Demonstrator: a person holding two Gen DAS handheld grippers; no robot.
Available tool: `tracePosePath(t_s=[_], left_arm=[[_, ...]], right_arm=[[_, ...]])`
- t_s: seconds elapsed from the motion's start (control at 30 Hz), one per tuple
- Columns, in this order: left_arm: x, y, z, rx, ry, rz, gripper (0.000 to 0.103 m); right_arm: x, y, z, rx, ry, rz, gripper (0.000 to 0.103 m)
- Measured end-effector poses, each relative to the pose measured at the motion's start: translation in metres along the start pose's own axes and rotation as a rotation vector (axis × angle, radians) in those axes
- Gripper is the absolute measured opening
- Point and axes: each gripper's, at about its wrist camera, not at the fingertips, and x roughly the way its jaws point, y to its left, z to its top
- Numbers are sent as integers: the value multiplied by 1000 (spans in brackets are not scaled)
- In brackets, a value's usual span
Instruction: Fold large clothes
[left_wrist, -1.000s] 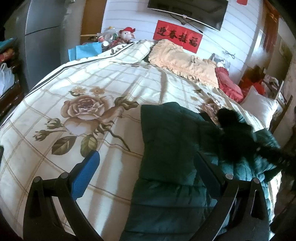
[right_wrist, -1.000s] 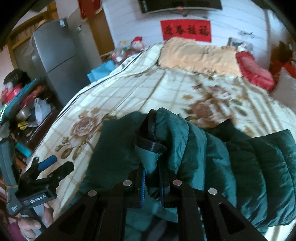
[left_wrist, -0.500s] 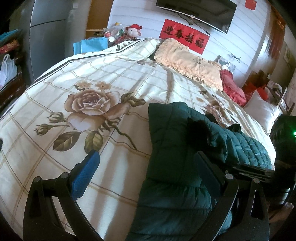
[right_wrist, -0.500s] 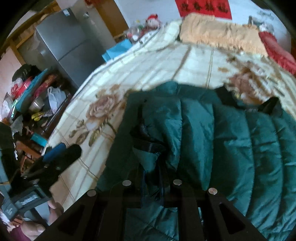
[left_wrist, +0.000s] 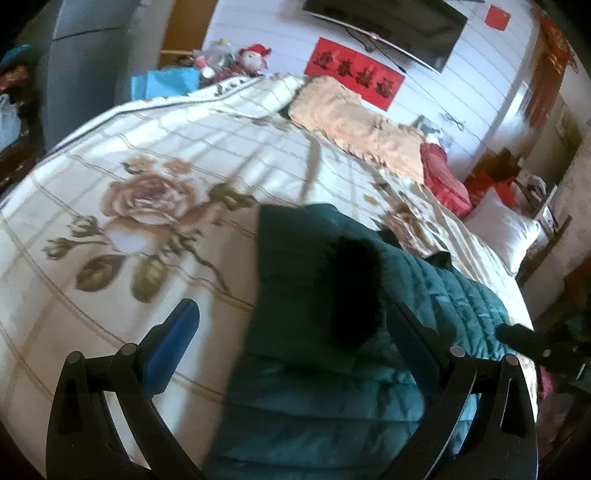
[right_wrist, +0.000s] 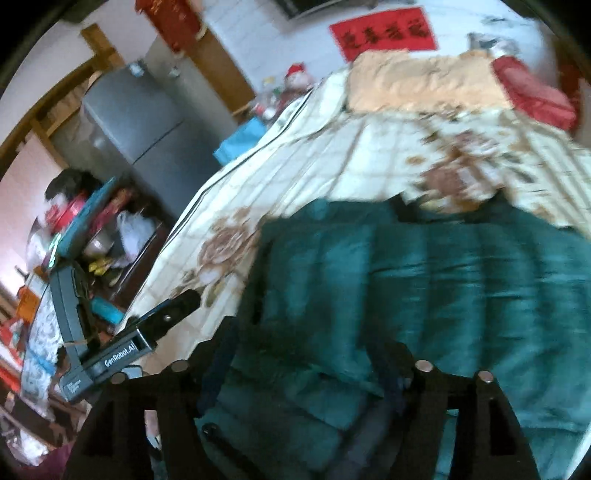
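A dark green quilted jacket (left_wrist: 314, 369) with a black fur patch (left_wrist: 356, 291) lies on the rose-print bedspread (left_wrist: 147, 192). It also fills the right wrist view (right_wrist: 424, 288). My left gripper (left_wrist: 295, 332) is open and empty, hovering over the jacket's near left edge. My right gripper (right_wrist: 310, 358) is open above the jacket's near part, with nothing between its fingers. The left gripper shows in the right wrist view (right_wrist: 173, 306) at the left, and the right gripper's tip shows in the left wrist view (left_wrist: 517, 332) at the right.
A peach blanket (left_wrist: 354, 122) and red pillow (left_wrist: 443, 177) lie at the bed's head, a white pillow (left_wrist: 506, 232) at the right. A grey fridge (right_wrist: 147, 125) and cluttered shelves (right_wrist: 85, 229) stand left of the bed.
My right gripper has opened and let go of the jacket fold, which now lies flatter. The left gripper stayed open, nearly in place.
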Motion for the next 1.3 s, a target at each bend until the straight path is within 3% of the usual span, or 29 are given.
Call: tracePosePath(t_s=[0.3, 0.37, 0.4, 0.43, 0.5, 0.57, 0.6, 0.73, 0.83, 0.97, 1.07, 1.17, 1.3], left_arm=[[54, -49, -7, 90, 114, 37, 101], [59, -57, -9, 104, 104, 8, 85], [62, -62, -9, 118, 114, -15, 58], [66, -66, -9, 137, 134, -6, 40], [70, -73, -6, 161, 143, 17, 24], [62, -72, 1, 157, 110, 13, 19], [57, -71, 5, 149, 97, 3, 11], [46, -60, 19, 142, 61, 11, 11], [52, -49, 14, 164, 65, 68, 11], [71, -36, 2, 136, 107, 97, 11], [75, -36, -1, 154, 101, 116, 11], [74, -37, 0, 156, 103, 120, 11], [62, -31, 6, 115, 113, 88, 13]], right_arm=[[-76, -81, -20, 115, -62, -176, 73], [-88, -96, -26, 136, -70, -210, 73], [-92, -102, -28, 141, -75, -223, 72], [-97, -108, -30, 148, -84, -242, 73], [-106, -120, -33, 167, -101, -279, 72], [-110, -130, -32, 193, -109, -304, 73], [-110, -132, -31, 200, -109, -312, 72], [-99, -133, -26, 183, -97, -316, 72], [-79, -128, -24, 165, -80, -306, 72], [-32, -123, -24, 143, -14, -290, 72], [5, -125, -33, 121, 49, -352, 73], [14, -121, -37, 90, 39, -399, 74], [-4, -116, -34, 86, 27, -392, 73]])
